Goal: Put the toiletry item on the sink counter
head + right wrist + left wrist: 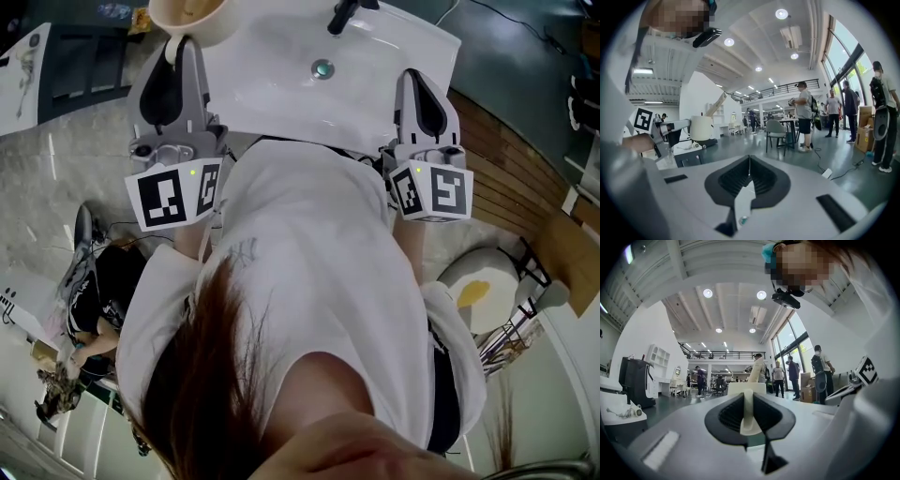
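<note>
Cream cup (187,14), the toiletry item, was clamped by its wall in my left gripper (747,401) and held level at the far left corner of the sink (281,89); whether its base touched the counter could not be told. My right gripper (749,164) was closed on nothing, poised at the sink's right edge. Step in hand, as I judged it: bringing the cup to the counter, placement not yet done. The next move called for lowering the cup upright onto a flat part of the counter beside the basin, then parting the jaws and backing off without tipping it. Counts: one cup, one pale stick (716,105) leaning in it, one sink, one drain (322,67), one dark tap (342,14), two grippers.
</note>
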Tool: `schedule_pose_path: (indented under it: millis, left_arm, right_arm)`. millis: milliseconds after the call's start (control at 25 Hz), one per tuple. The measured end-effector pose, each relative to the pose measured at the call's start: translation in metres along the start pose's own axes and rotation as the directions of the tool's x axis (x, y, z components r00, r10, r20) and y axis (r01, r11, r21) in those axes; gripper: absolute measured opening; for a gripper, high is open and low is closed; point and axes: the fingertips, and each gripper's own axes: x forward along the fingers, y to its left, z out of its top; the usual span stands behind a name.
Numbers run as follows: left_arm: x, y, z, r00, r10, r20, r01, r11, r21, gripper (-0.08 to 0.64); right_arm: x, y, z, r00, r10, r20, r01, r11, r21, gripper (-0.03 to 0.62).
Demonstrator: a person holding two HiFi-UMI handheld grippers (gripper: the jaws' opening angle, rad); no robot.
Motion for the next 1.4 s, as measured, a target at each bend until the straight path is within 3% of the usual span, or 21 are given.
schedule_pose_path:
  millis: [1000, 1400]
  left_arm:
    - [0.062, 0.035, -0.043, 1.0, -0.012, 0.017, 0.012, 1.0, -0.006, 0.048]
    - [0.09, 0.045, -0.075, 1.0, -0.005, 0.011, 0.005, 1.0, -0.019, 0.048]
  right_arm:
    - [0.006, 0.0, -0.014, 0.993, -0.093, -0.071, 0.093, 0.996, -0.002, 0.011]
    - [0.007, 0.0, -0.02, 0.988, -0.116, -0.102, 0.117, 0.993, -0.002, 0.011]
